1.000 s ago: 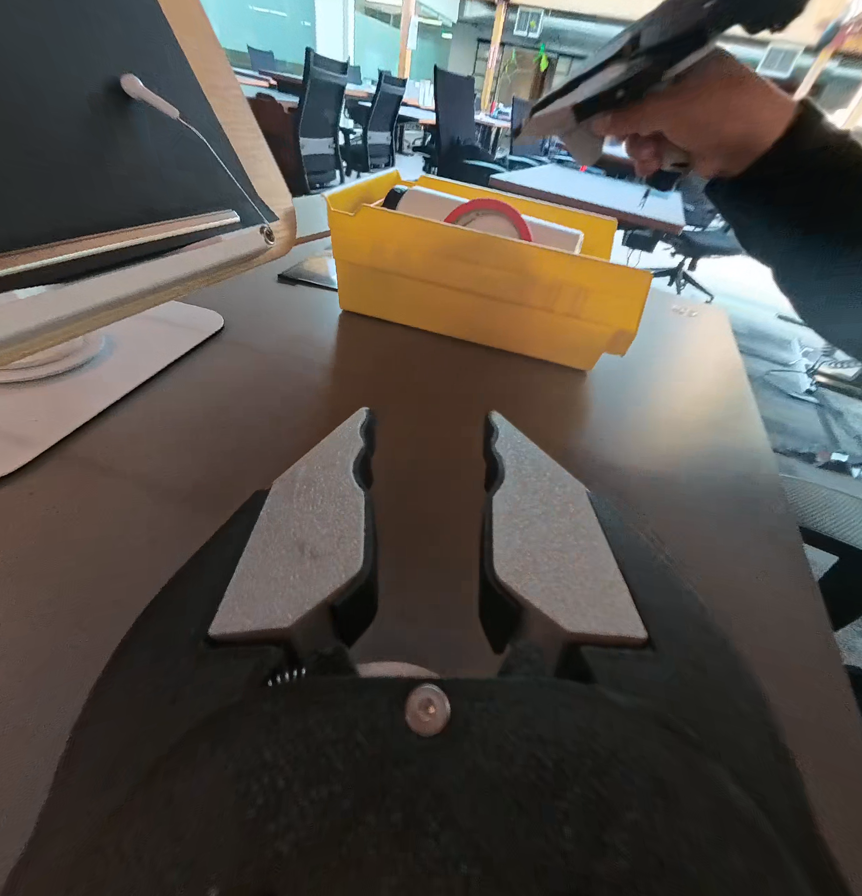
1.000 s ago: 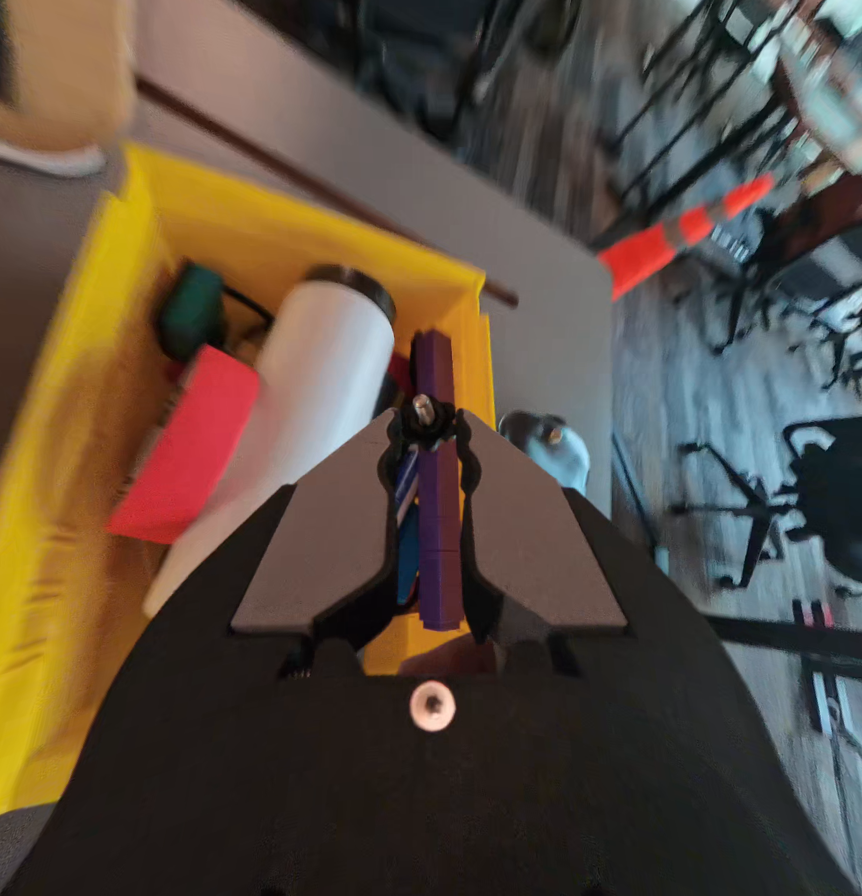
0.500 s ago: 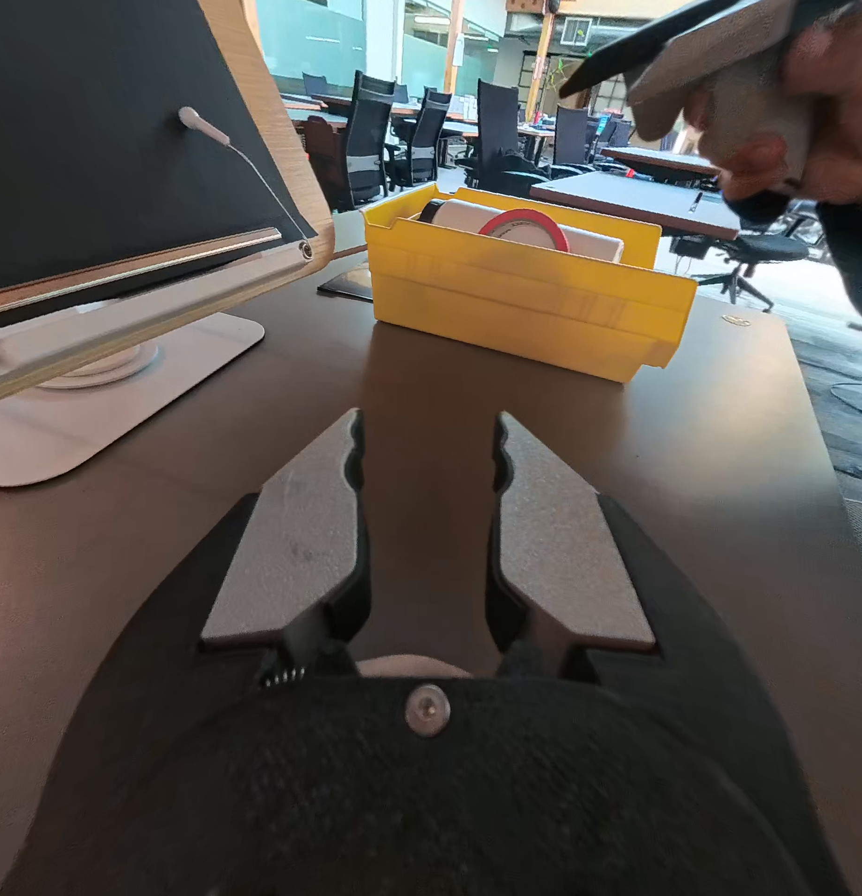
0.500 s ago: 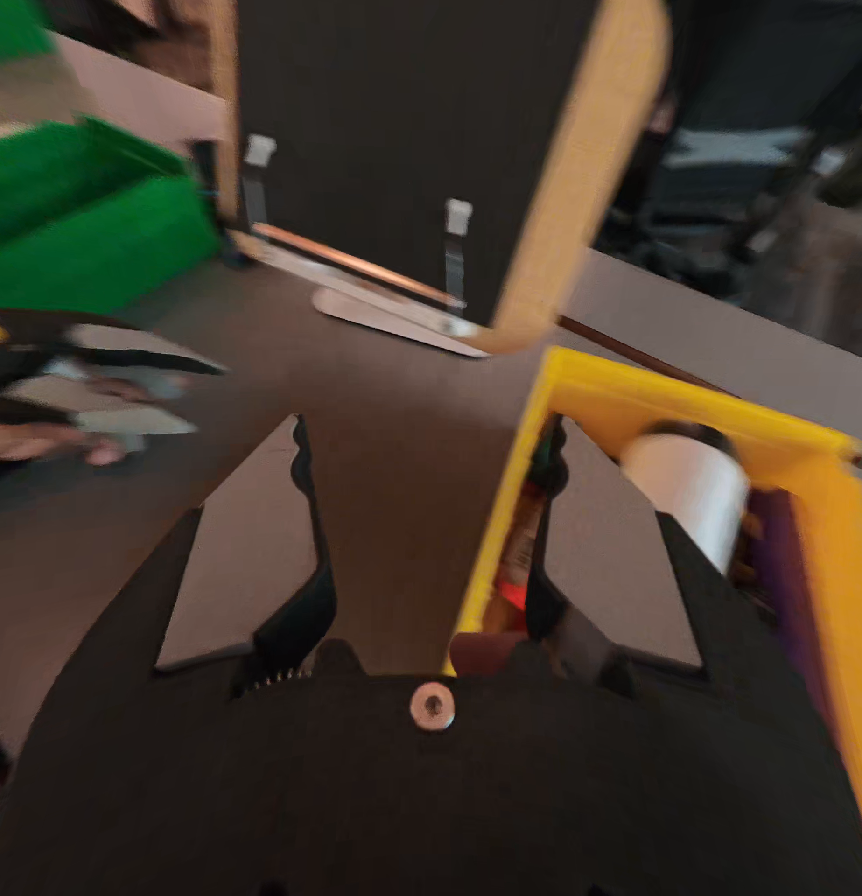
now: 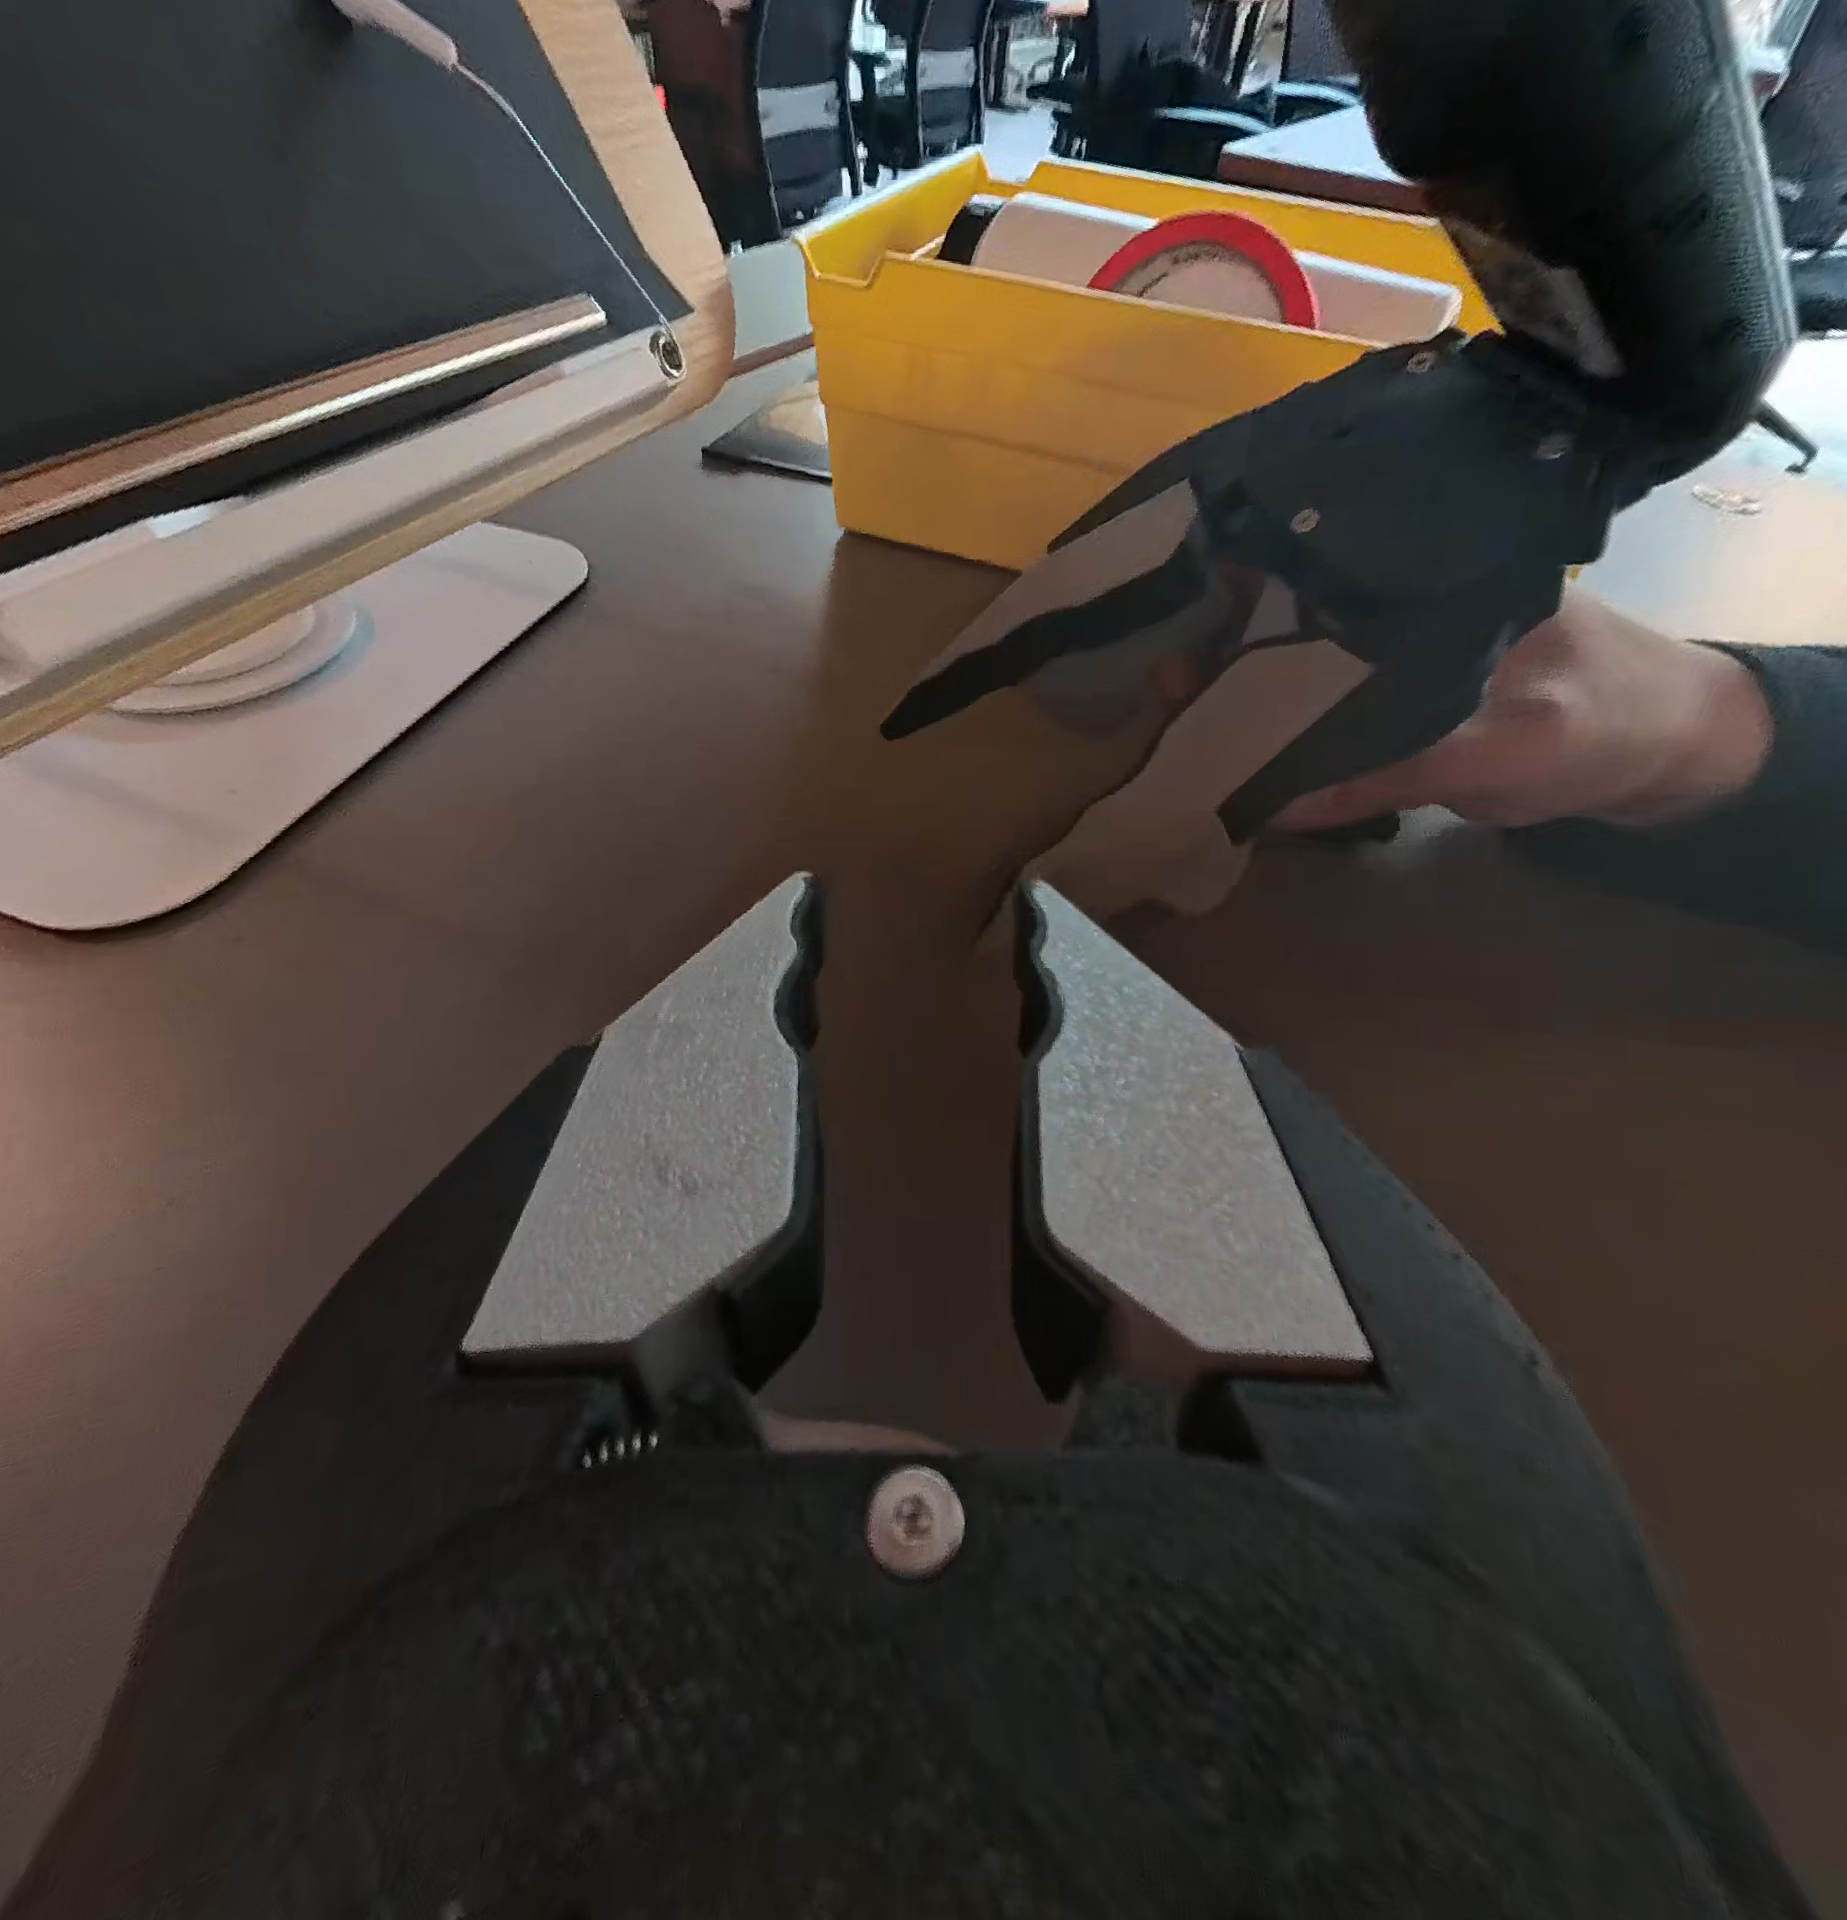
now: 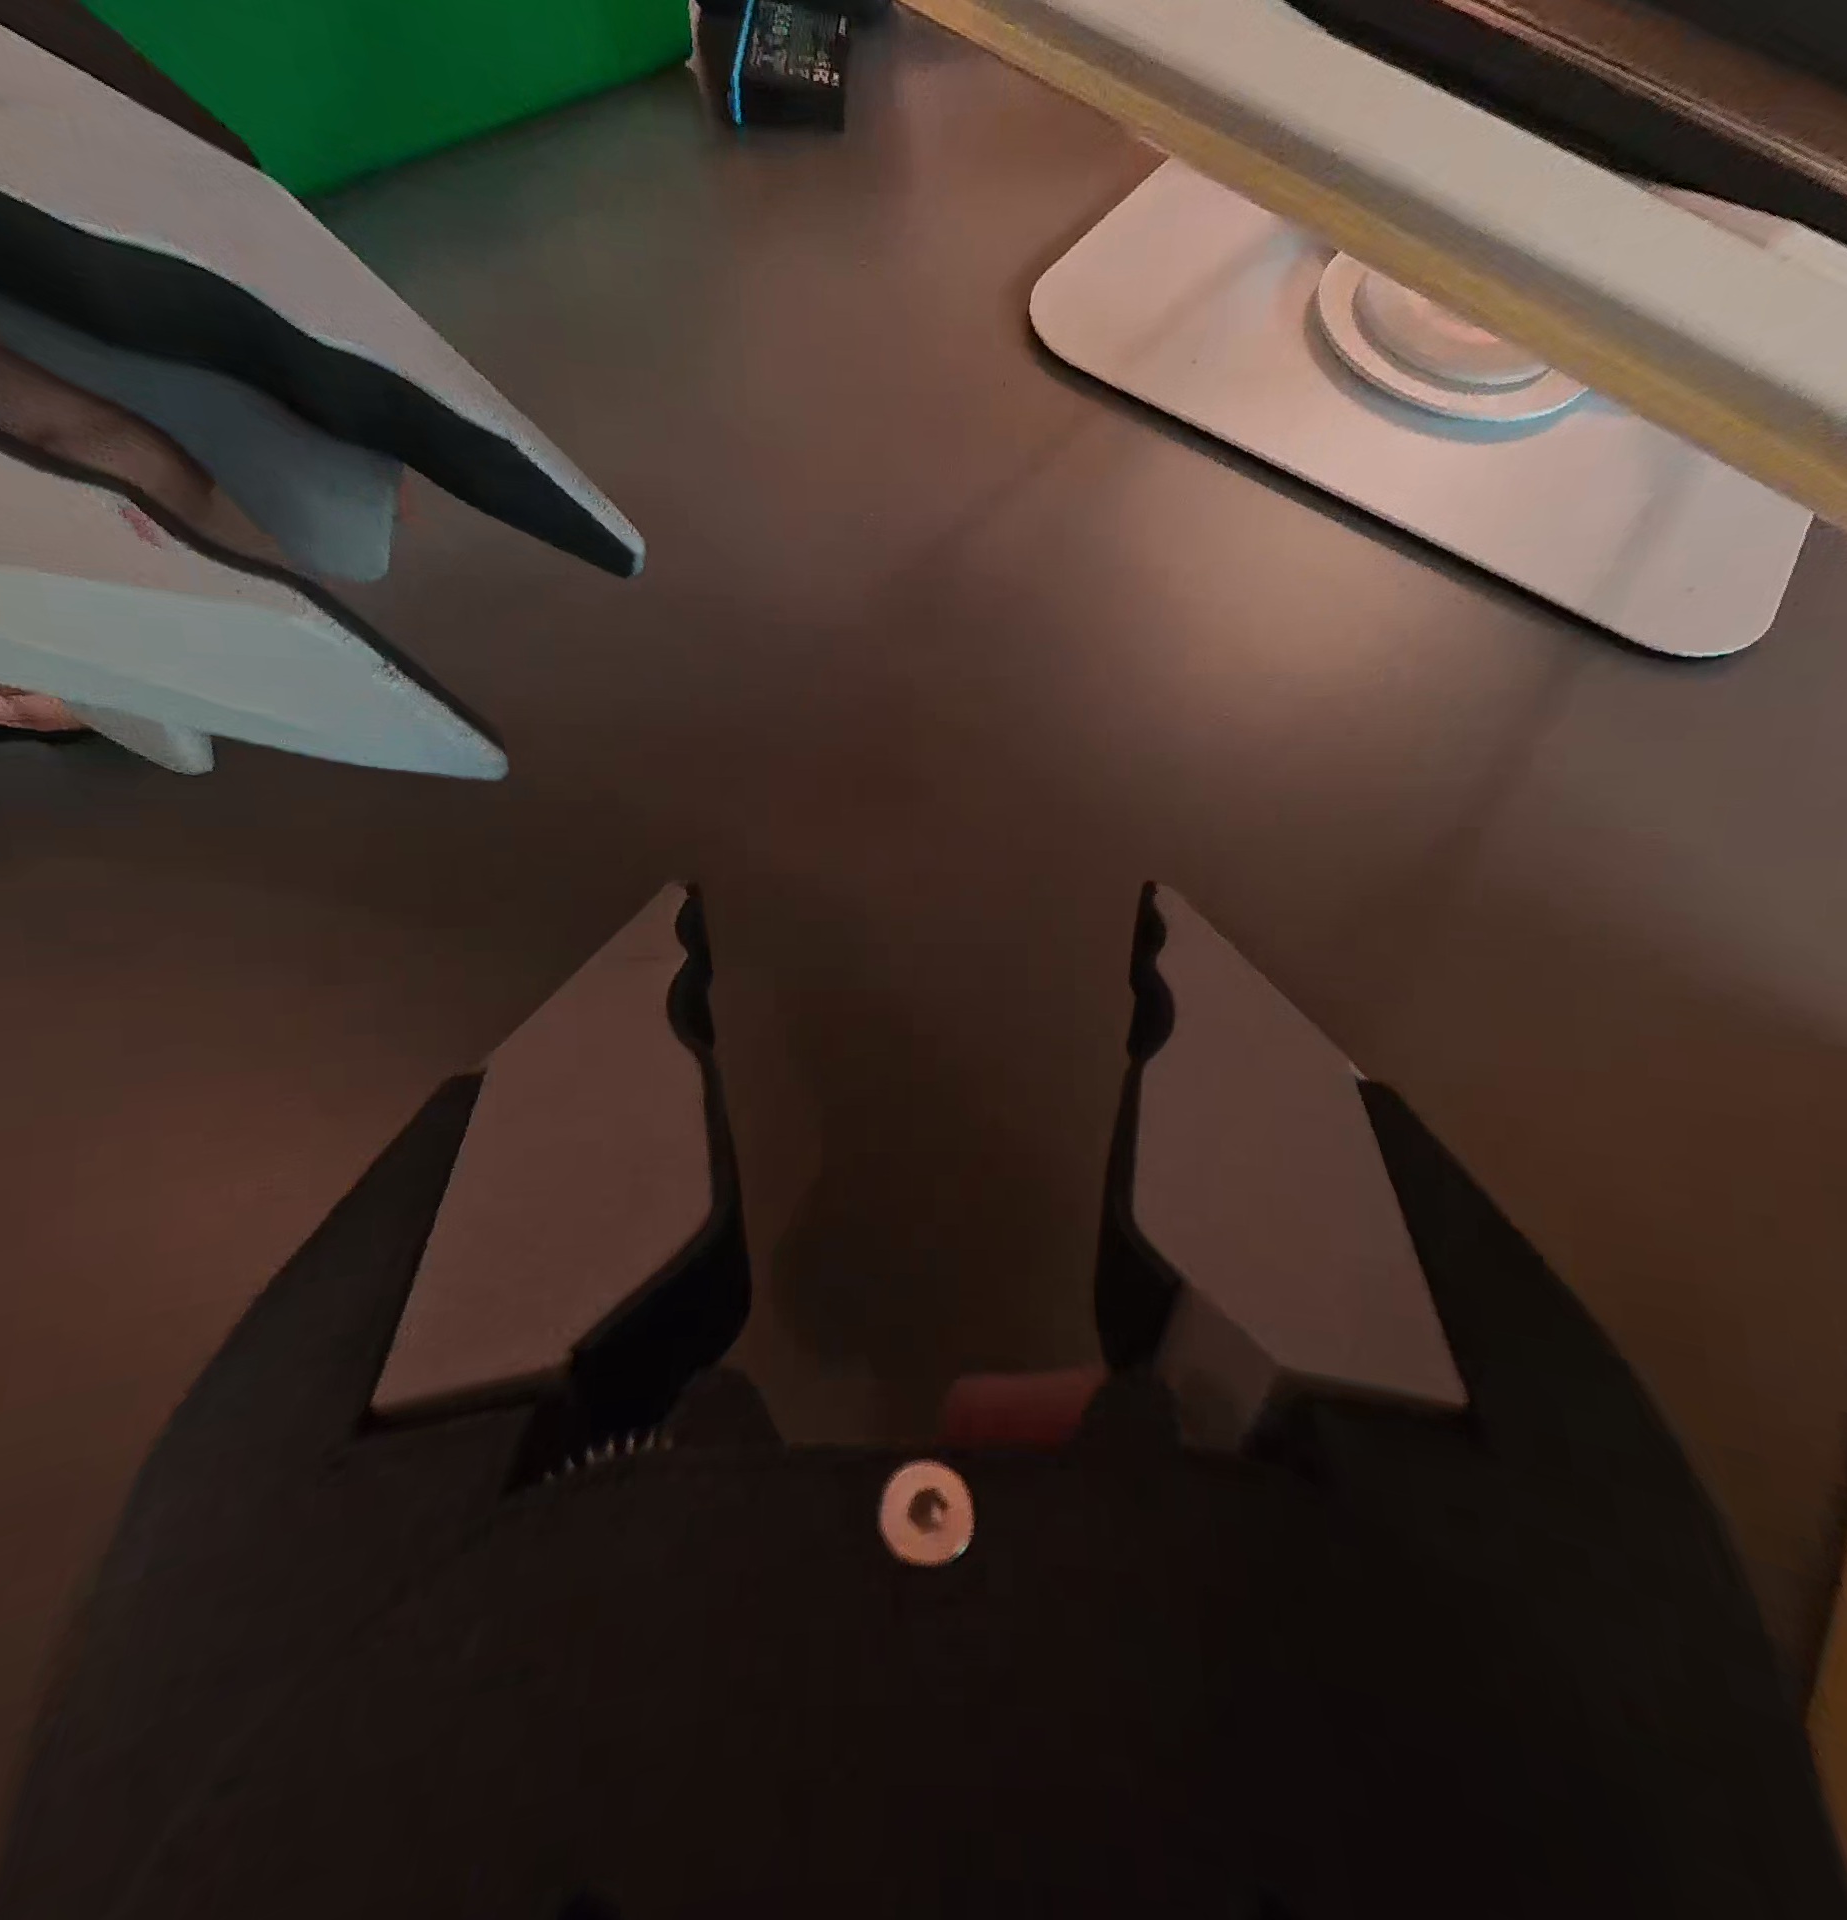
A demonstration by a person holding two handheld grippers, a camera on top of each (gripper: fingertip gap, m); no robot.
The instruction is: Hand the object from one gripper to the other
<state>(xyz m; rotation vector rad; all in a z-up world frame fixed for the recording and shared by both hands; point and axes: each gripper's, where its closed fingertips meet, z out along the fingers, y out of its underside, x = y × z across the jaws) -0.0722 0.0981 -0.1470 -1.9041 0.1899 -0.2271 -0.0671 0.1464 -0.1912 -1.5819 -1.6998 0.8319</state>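
Left wrist view: left gripper (image 5: 914, 925) sits low over the dark table (image 5: 483, 1039), fingers apart, nothing between them. Right gripper (image 5: 1044, 774) hangs ahead of it, angled down toward the table, fingers spread and empty, a hand (image 5: 1584, 717) behind it. Yellow bin (image 5: 1002, 416) stands toward the far edge, holding a white cylinder (image 5: 1044, 223) and a red tape roll (image 5: 1205, 265). Which item is the task's object cannot be told. Monitor stand (image 5: 275, 665) occupies the left side.

Right wrist view: right gripper (image 6: 919, 904) empty, fingers wide.

Bare table (image 5: 586, 1039) lies between both tools; yellow bin (image 5: 1012, 416) blocks behind.
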